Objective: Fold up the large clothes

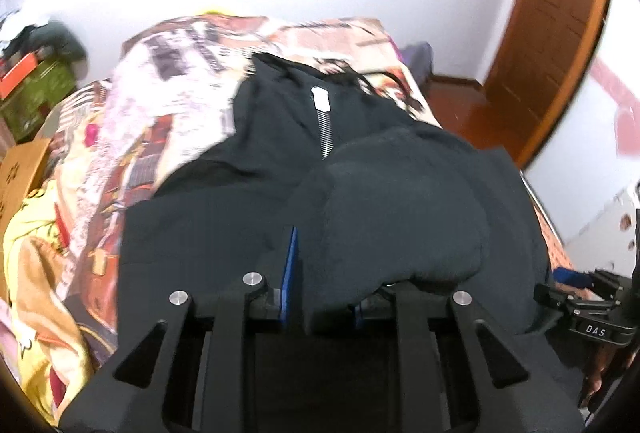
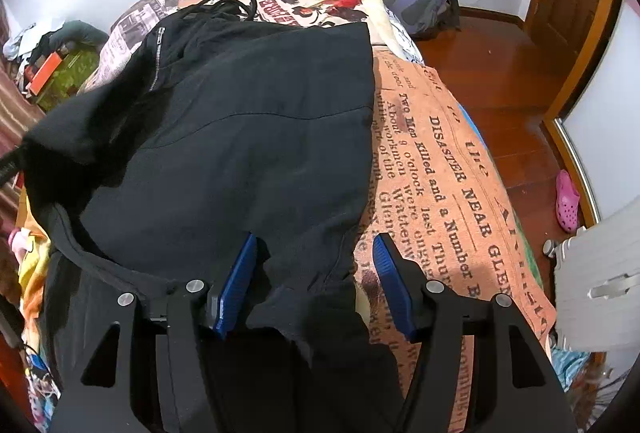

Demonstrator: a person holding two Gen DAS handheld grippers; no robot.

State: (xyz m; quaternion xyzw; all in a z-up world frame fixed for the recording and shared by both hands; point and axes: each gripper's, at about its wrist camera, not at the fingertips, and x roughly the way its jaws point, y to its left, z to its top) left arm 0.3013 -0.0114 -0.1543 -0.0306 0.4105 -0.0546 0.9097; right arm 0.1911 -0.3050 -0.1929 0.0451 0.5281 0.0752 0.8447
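Now | left claw (image 1: 320, 273) clamps black jacket (image 2: 240, 113), far pad hidden | right claw (image 2: 314, 261) apart, astride hem

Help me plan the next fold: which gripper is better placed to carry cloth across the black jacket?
Left. The left gripper already pinches a bunched fold of the black jacket, while the right gripper stands open over its edge.

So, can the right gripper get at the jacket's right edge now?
Probably yes. The right gripper hangs with open jaws over the jacket, whose edge already lies between them on the blanket. Nothing is in the way.
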